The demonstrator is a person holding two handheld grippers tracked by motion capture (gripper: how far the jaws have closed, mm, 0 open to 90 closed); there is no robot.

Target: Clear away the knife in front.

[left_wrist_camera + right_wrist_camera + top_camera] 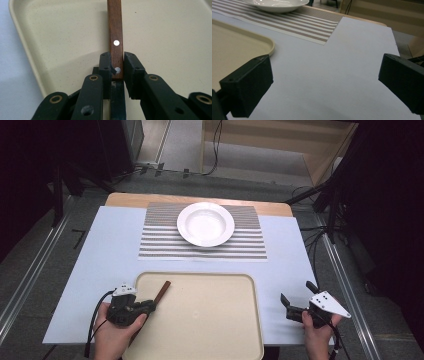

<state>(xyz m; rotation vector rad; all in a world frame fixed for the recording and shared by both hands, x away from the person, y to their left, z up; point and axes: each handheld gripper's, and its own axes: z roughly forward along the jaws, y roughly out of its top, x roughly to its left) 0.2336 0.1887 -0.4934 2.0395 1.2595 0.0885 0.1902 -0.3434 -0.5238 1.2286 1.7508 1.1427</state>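
The left tool (117, 65) pinches a wooden handle (115, 30) that stretches ahead of it over the tray (62, 37). The right tool (324, 82) is spread above the desk (352, 50), bowl (277, 3) ahead-left.

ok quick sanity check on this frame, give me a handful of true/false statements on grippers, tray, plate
1. The left gripper is shut on the wooden handle. True.
2. The right gripper holds the white plate. False: its jaws are wide open over bare table, holding nothing.
3. The plate sits on the striped placemat. True.
4. The plate sits in the beige tray. False: it is beyond the tray, on the placemat.
5. The wooden handle lies over the tray's left part. True.
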